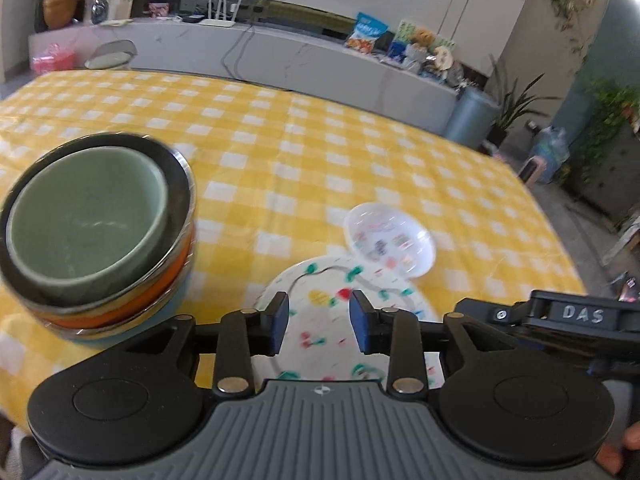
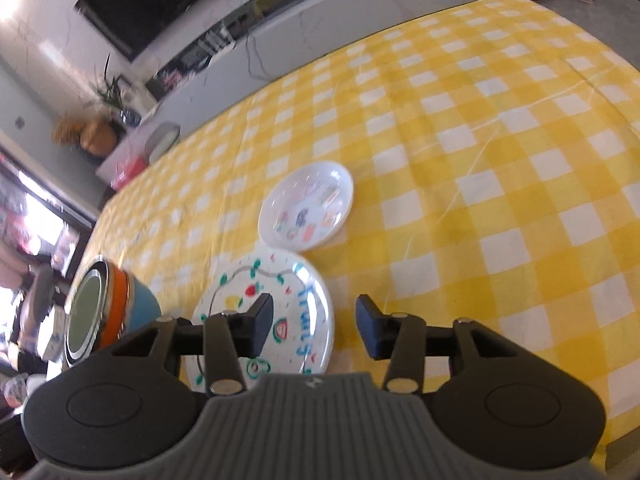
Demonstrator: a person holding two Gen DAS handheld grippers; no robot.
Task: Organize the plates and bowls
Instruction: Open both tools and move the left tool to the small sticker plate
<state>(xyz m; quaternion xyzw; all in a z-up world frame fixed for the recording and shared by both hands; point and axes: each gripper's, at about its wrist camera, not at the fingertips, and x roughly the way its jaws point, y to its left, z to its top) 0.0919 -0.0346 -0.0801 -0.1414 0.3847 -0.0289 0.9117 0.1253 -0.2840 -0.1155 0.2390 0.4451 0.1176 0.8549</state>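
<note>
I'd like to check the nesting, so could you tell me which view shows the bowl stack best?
The left wrist view: the bowl stack is close, showing its inside. The right wrist view shows it small, tilted, partly hidden.

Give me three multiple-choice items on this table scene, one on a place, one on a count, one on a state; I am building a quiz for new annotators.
1. Where does the green bowl sit?
A. nested on top of the bowl stack
B. on the fruit plate
C. alone on the cloth

2. How many plates lie on the checked tablecloth?
A. one
B. two
C. four

3. How are the two claws?
A. both shut on plates
B. left shut, right open
C. both open, holding nothing

Answers: 1 A, it sits inside the black-rimmed bowl. 2 B, the fruit plate and the small white plate. 3 C, the left claw and right claw each show a bare gap.
</note>
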